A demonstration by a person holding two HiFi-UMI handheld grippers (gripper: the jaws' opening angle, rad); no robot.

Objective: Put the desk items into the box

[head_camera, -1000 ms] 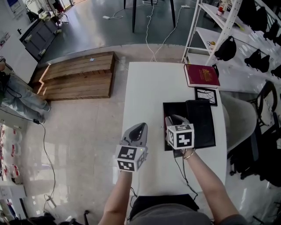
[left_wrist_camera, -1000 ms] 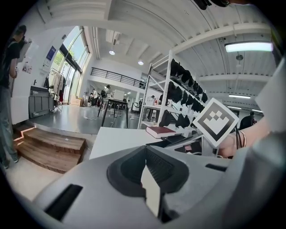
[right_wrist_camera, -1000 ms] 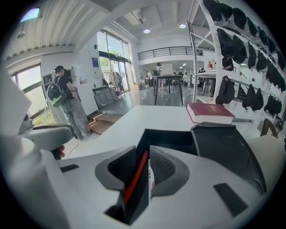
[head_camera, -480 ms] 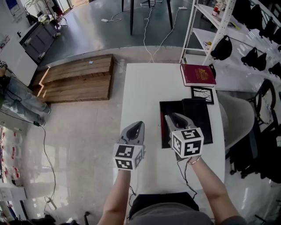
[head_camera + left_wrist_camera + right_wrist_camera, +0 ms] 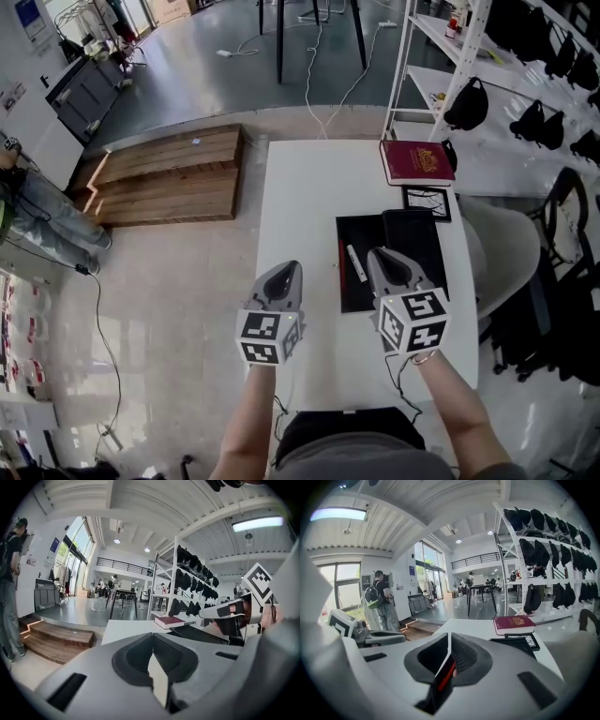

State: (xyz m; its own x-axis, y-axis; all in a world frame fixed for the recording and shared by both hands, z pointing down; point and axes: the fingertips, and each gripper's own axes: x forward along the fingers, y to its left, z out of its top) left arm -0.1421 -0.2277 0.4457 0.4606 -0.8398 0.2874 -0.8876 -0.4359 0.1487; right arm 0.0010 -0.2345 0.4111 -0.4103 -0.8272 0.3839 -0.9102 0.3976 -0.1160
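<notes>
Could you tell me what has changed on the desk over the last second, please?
The right hand-held gripper drew back toward the person, off the black box, its jaws closing on nothing. A white pen now shows lying in the box where the gripper had been. The left hand-held gripper, red book and small frame stayed put.

Left gripper [image 5: 287, 269]: held level over the left edge of the table [image 5: 309, 187], jaws together, nothing between them.
Right gripper [image 5: 382, 253]: beside it toward the right edge, jaws closing, tips meeting, nothing between them.
Forearms: left [image 5: 246, 422] and right [image 5: 461, 420], both bare, reaching forward, roughly parallel.
</notes>
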